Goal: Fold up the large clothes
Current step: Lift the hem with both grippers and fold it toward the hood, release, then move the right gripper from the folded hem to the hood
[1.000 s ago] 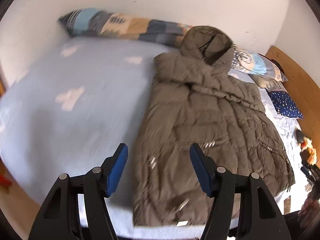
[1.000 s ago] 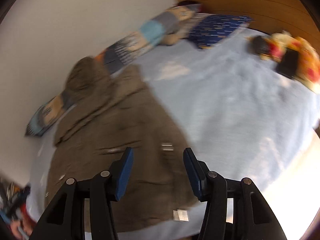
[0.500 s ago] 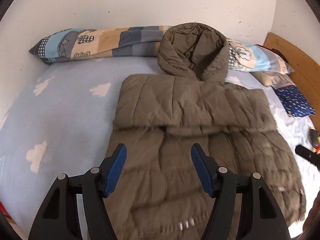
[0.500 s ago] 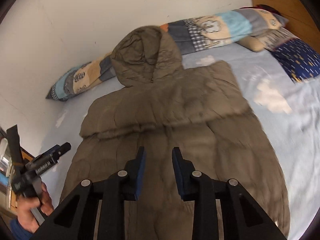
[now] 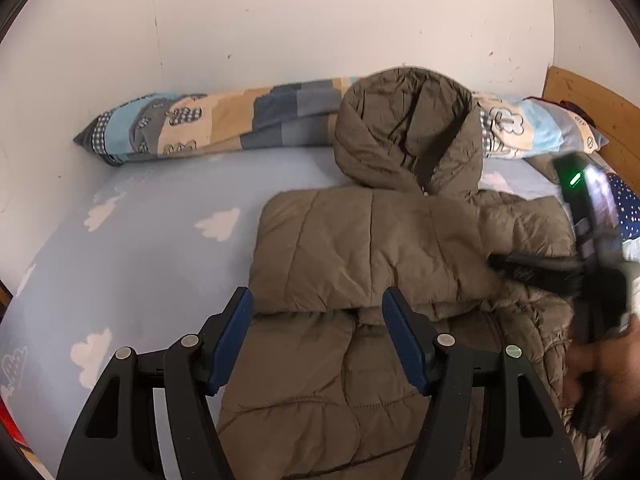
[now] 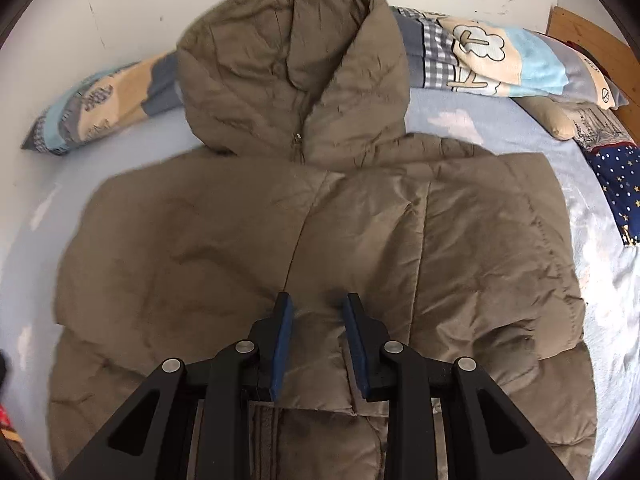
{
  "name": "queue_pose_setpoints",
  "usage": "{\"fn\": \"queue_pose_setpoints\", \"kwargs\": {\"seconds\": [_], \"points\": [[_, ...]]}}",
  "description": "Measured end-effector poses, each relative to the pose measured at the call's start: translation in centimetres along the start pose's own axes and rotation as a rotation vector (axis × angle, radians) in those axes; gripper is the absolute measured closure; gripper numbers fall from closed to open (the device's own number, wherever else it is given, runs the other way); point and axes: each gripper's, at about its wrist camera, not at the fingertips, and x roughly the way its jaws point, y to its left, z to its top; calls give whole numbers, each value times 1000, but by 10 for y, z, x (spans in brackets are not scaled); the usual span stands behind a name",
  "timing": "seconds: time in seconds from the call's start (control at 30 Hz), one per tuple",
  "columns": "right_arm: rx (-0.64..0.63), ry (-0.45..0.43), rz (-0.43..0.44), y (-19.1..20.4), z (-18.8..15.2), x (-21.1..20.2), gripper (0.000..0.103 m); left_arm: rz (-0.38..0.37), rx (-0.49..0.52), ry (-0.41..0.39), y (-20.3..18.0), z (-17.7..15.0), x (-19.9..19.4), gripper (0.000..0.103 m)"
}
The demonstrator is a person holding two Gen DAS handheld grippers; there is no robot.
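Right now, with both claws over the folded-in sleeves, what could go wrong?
1. The right claw stands narrow over puffy fabric of the olive puffer jacket; it may pinch only the top layer.
2. The hood lies on the long patchwork pillow; folding may drag it.
3. The folded sleeves may spring open.

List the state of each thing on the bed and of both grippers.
Jacket: lying flat on the bed, both sleeves folded across the chest, zipped up.
Hood: propped up against the long pillow.
Left gripper: open, empty, over the jacket.
Right gripper: open with a narrow gap, nothing between its fingers, over the folded sleeves.
Bed sheet: smooth.
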Motion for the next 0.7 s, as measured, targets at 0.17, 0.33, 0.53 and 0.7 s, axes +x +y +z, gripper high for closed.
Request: {"fn": "queue_pose_setpoints", "kwargs": {"seconds": [0.17,0.33,0.53,0.7], "points": [[-35,2,-54,10,-3,15,74,7,0,-26,1,4,-6,37],[-55,27,-52,8,-1,18,74,-10,-14,-25,1,5,-7,37],[-136,15,-62,16,9,-10,74,-15,-31,-30,0,9,-8,37],[-249,-69,-113,34,11,-46,71,-11,-36,-24,1,9,-5,37]]}}
